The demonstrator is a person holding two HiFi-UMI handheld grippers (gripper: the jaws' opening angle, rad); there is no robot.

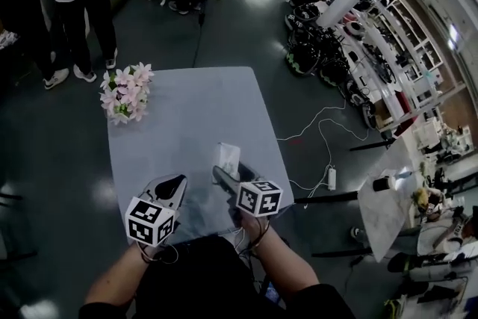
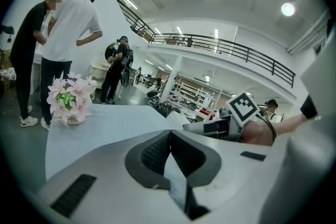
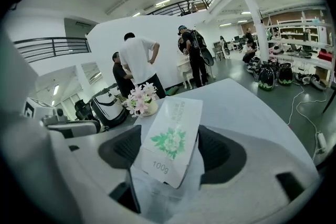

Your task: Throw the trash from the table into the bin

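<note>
the right gripper (image 3: 170, 157) clamps a white packet (image 3: 176, 123) whose green flower print shows only in the right gripper view, while the left gripper (image 2: 169, 149) holds its jaws together, empty.

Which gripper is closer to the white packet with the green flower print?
Right. The right gripper is shut on the white packet; the left gripper, shut and empty, sits off to its left.

Grey left gripper (image 1: 176, 181), right gripper (image 1: 222, 172), black-white marker cubes (image 1: 151, 220).
</note>
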